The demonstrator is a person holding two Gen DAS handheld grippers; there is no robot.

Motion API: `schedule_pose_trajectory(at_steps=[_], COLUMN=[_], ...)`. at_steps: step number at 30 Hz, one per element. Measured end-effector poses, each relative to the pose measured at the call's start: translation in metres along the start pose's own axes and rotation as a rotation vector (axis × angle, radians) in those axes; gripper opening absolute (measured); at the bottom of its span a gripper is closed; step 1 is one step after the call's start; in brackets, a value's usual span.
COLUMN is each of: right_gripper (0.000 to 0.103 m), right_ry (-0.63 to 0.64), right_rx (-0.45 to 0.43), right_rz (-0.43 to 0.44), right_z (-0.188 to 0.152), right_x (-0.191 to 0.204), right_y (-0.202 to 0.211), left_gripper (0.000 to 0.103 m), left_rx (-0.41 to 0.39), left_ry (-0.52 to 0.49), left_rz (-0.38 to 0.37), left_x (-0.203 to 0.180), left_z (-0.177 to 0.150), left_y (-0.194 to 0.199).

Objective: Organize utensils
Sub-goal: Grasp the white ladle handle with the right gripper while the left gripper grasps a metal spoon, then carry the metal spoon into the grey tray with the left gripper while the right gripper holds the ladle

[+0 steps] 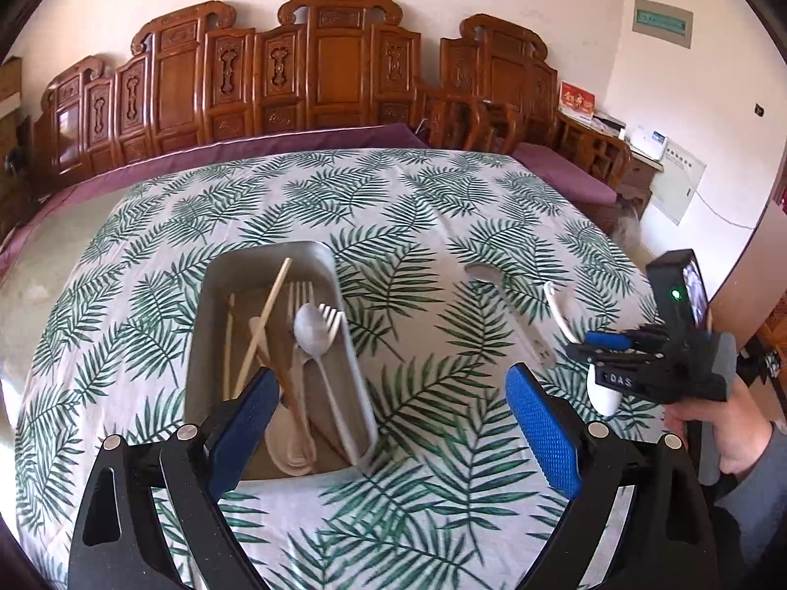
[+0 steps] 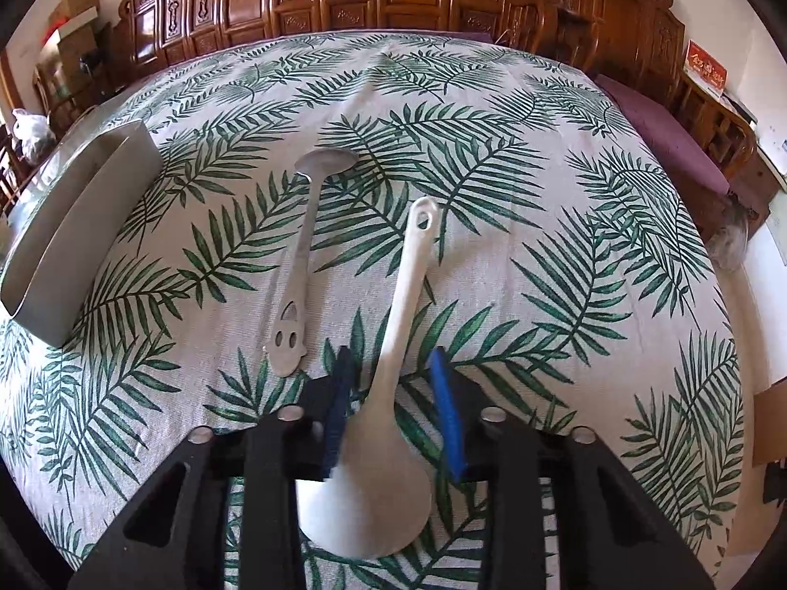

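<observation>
the right gripper (image 2: 393, 408) points down at the white spoon (image 2: 388, 393) on the leafy tablecloth (image 2: 590, 295). its two blue pads (image 2: 450, 413) sit close on each side of the spoon, just above the bowl part. it is hard to tell if they are squeezing it yet, as a thin gap shows on the right side. the neck is a good place to grab, because it is thin and the bowl stops it from slipping.

the metal spoon (image 2: 305, 255) lies just beside it on the cloth, waiting its turn.

the left gripper (image 1: 388, 423) hangs with its fingers wide and nothing in them, over the near end of the metal tray (image 1: 216, 285). the tray already holds chopsticks (image 1: 263, 324), forks (image 1: 301, 295) and a spoon (image 1: 312, 327), so the two loose spoons likely go there too.
</observation>
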State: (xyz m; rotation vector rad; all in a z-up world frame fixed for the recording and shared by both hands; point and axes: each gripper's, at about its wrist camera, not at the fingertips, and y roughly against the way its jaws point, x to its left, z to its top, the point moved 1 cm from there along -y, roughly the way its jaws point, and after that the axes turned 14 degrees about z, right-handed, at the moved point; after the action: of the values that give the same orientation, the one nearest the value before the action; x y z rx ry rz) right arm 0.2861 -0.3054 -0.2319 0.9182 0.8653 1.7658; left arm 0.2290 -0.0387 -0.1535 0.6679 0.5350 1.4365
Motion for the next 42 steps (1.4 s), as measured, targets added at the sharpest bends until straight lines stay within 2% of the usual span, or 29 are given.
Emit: schedule_pose_trajectory(at_steps=[1,5,8,10,16,21,26,30,37,42], right_gripper=[0.031,0.011,0.010,0.010,0.008,0.006,0.006,0.006,0.005,0.004], right_ry=[0.000,0.020,0.030,0.035,0.045,0.016,0.001,0.000,-0.038,-0.045], right_rx=[0.009,0.026,0.022,0.010,-0.015,-0.054,-0.074,-0.079,-0.101,-0.106], right_rz=[0.010,0.013,0.046,0.029,0.074,0.135,0.157,0.166,0.176,0.173], right_z=[0.002,0.006,0.008,0.010,0.020,0.018,0.021,0.021,0.021,0.020], right_x=[-0.002,-0.007,-0.014,-0.019,-0.032,-0.044,-0.053,-0.055,-0.066,-0.067], right_y=[-0.001,-0.001,0.000,0.000,0.003,0.013,0.013,0.014,0.020,0.021], left_gripper=[0.090,0.090,0.090,0.090,0.090,0.090,0.089,0.078,0.048,0.041], left_rx=[0.004,0.022,0.042,0.051,0.090,0.108,0.121,0.153,0.218,0.208], left_ry=[0.000,-0.015,-0.031,-0.041,-0.025,-0.050,-0.066,-0.073,-0.066,-0.077], left_rz=[-0.004,0.003,0.010,0.017,-0.007,0.001,0.013,0.019,0.015,0.022], left_x=[-0.002,-0.016,-0.030,-0.041,-0.073,-0.101,-0.124,-0.139,-0.149,-0.156], left_z=[0.000,-0.001,-0.002,-0.002,0.006,0.019,0.030,0.038,0.042,0.045], left_y=[0.000,-0.004,-0.010,-0.014,-0.037,-0.069,-0.101,-0.129,-0.163,-0.169])
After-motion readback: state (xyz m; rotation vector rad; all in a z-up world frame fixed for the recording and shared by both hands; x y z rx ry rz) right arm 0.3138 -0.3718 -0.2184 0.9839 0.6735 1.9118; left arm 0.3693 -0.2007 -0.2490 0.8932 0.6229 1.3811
